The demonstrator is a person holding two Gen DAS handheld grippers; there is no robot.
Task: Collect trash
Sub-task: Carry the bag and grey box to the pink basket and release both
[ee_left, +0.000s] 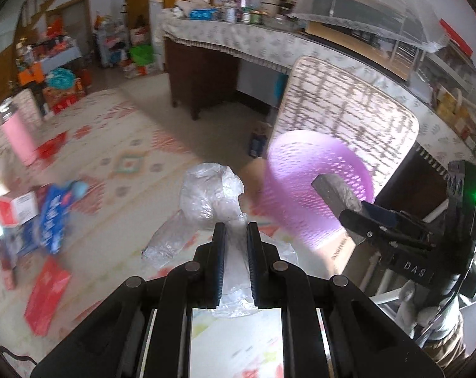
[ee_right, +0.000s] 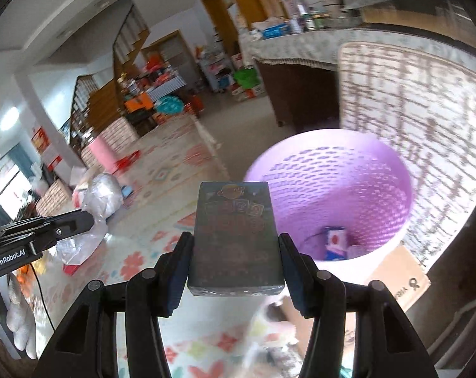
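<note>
left gripper (ee_left: 236, 233) grasping plastic bag (ee_left: 209, 198); right gripper (ee_right: 234, 245) clamping dark box (ee_right: 234, 236) | beside purple basket (ee_right: 392, 163)

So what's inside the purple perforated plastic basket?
In the purple perforated plastic basket, a small blue-and-white carton and a pale item beside it lie on the bottom. The near wall hides the rest.

My right gripper (ee_right: 234, 252) is clamped on a dark flat box (ee_right: 234, 239), which I hold just short of the lilac perforated bin (ee_right: 373, 163), its near rim to the right of the box. Down inside the bin I see a small blue and white packet (ee_right: 335, 242) on the bottom. Well to the left of the bin, my left gripper (ee_right: 80, 219) reaches in beside a crumpled clear plastic bag (ee_right: 96, 198) over the patterned rug (ee_right: 174, 163).
</note>
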